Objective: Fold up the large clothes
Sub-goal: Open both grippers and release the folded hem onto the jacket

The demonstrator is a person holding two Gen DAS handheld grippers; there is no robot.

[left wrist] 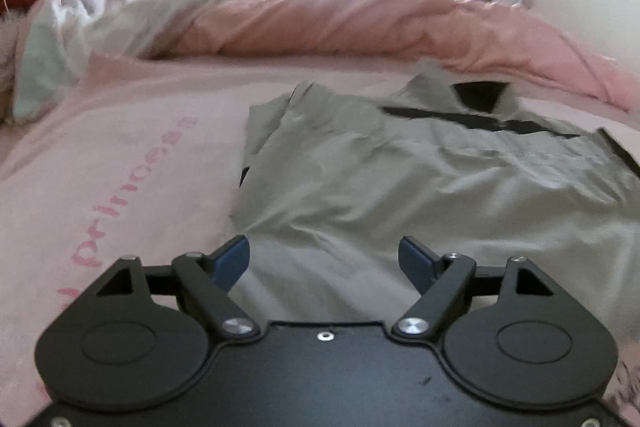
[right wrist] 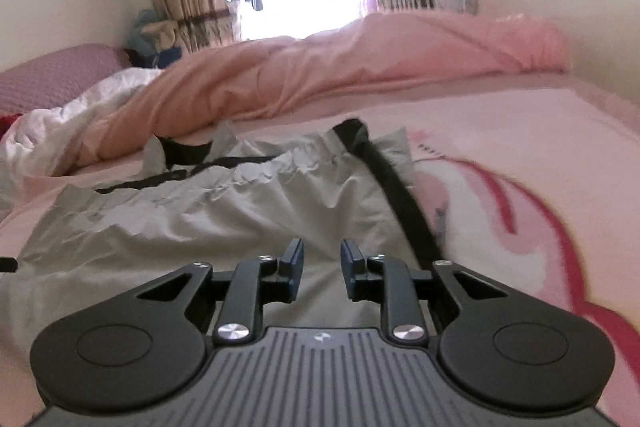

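The grey jacket (left wrist: 400, 187) looks maybe half folded on the bed (left wrist: 120, 167), collar at 12 o'clock, while the left gripper (left wrist: 324, 259) gapes wide and the right gripper (right wrist: 322, 271) sits narrowly open, both empty.

The left gripper (left wrist: 324, 261) hangs above the near part of a grey jacket (left wrist: 400, 187), its blue fingers (left wrist: 234, 261) spread wide with nothing between them. The jacket lies partly folded on a pink bedsheet (left wrist: 120, 167), collar at the far side. Behind it a pink duvet (left wrist: 340, 19) is bunched up
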